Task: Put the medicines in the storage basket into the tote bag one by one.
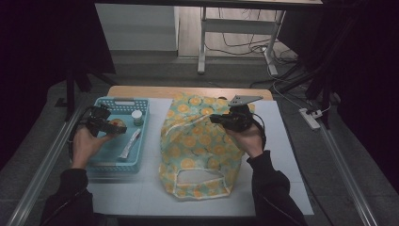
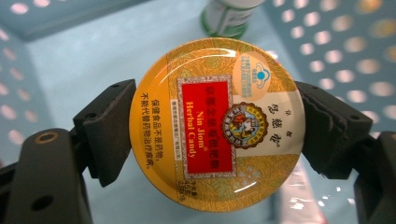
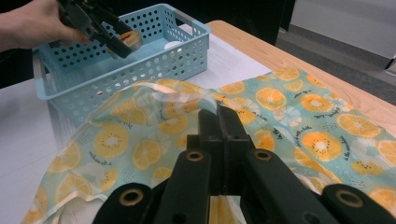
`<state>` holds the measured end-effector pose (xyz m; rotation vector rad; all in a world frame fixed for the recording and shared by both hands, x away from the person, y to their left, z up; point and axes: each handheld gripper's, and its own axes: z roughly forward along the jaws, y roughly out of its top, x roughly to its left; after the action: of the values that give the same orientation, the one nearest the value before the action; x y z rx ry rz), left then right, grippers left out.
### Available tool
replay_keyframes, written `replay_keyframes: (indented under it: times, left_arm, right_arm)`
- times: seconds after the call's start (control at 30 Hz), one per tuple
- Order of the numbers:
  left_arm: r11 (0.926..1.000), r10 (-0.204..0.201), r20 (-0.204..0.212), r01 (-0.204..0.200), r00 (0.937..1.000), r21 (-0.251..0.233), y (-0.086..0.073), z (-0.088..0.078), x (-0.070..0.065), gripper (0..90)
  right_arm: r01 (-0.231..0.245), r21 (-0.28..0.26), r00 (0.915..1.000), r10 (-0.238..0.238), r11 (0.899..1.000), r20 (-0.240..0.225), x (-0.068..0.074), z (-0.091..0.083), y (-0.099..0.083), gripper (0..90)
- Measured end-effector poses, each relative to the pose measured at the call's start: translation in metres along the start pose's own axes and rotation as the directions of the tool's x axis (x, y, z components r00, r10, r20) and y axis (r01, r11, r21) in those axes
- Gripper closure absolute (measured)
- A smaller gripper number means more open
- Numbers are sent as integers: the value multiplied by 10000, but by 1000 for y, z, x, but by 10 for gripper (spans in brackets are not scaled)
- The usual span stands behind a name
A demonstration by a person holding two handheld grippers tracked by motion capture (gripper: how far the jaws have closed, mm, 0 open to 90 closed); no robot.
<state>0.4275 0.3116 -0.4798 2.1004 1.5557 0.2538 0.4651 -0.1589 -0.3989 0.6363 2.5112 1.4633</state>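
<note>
While the left gripper (image 2: 215,126) clamps the candy tin (image 2: 216,123) above the blue basket (image 1: 141,106), the bag waits.
The fruit-print bag (image 1: 197,141) lies right of the tin; the right gripper (image 3: 218,116), clenched on its fabric, is nearer.

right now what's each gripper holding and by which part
The left gripper clamps the round candy tin by opposite sides of its rim, above the blue basket. The right gripper is shut on the fruit-print bag's fabric.
</note>
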Motion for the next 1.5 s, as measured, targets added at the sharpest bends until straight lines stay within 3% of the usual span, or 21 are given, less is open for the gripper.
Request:
replay_keyframes:
  times: [0.13,0.37,0.57,0.87,1.3,1.5]
  left_arm:
    - [9992,253,360,-242,9990,-329,-1,-7,-9,205]
    - [9923,942,587,-889,9938,-868,-3,-22,-30,205]
    - [9819,1577,869,-1469,9837,-1194,-7,-32,-51,205]
    - [9672,2227,1406,-2006,9647,-1559,-13,-39,-78,205]
    - [9379,3288,2100,-2923,9207,-1869,-14,-40,-124,205]
    - [9221,3716,2493,-3244,8943,-2108,-11,-38,-146,205]
  right_arm:
    - [-15,0,10000,15,10000,24,0,0,0,900]
    - [-16,-16,10000,17,10000,55,0,0,0,900]
    - [-28,4,10000,28,10000,63,-1,1,-1,900]
    - [-22,-31,10000,22,10000,82,-1,1,-1,900]
    - [-71,-45,9999,71,10000,121,-3,2,-2,900]
    - [-127,-44,9998,127,9999,152,-4,3,-3,900]
